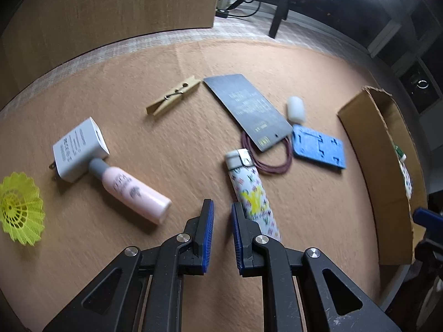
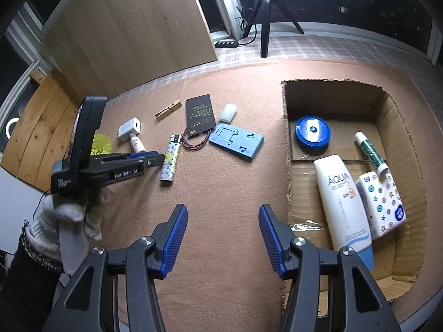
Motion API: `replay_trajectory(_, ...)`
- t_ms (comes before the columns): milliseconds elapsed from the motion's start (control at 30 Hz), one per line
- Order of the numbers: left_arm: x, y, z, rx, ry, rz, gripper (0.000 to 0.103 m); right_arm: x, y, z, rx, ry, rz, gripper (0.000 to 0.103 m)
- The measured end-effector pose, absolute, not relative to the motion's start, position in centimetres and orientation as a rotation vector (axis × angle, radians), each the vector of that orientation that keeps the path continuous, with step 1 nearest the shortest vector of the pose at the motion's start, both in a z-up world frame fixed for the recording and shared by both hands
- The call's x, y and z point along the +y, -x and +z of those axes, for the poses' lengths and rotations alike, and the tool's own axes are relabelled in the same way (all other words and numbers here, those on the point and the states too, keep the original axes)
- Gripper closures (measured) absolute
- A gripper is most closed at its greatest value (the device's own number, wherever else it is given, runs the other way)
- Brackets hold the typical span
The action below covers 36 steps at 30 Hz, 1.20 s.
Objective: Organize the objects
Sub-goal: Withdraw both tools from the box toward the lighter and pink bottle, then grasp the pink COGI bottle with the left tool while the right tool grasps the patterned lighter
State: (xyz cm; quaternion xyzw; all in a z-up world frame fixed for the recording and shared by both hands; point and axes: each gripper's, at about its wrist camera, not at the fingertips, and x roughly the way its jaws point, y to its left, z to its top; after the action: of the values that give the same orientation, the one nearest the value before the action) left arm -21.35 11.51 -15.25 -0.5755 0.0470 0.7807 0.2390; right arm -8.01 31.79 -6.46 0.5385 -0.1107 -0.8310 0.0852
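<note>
One lighter [image 2: 170,160], one clothespin [image 2: 168,110], one charger [image 2: 129,128], two hand-held grippers [image 2: 223,238], one box [image 2: 404,149]

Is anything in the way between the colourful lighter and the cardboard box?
Yes. The blue plastic block and the dark red cord loop lie on the mat between the lighter and the cardboard box. Lifted over them, nothing else visible blocks it.

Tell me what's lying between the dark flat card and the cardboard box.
In the right wrist view, the blue plastic plate and the small white capsule case lie between the dark card and the cardboard box.
</note>
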Motion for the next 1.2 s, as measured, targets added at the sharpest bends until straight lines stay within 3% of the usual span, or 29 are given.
replay_trajectory(167, 11.2, 20.0, -15.0, 0.125, 1.575, 2.120, 0.089, 31.0, 8.5, -7.0, -0.317, -1.612, -2.458, 0.053)
replay_trajectory(300, 9.6, 19.3, -13.8, 0.061, 1.561, 2.144, 0.054, 30.4, 9.3, -7.4, -0.304, -1.611, -2.449, 0.053)
replay_trajectory(400, 7.6, 19.0, -12.5, -0.002, 1.552, 2.195, 0.042, 29.9, 10.1, -7.7, -0.295, -1.612, -2.440, 0.053)
replay_trajectory(867, 4.0, 24.2, -12.9, -0.235, 1.660, 2.278, 0.036, 26.5, 13.4, -9.9, -0.265, -1.639, -2.380, 0.053)
replay_trajectory(1200, 5.8, 26.1, -14.2, -0.093, 1.722, 2.335, 0.036, 23.9, 16.0, -11.8, -0.238, -1.682, -2.342, 0.053)
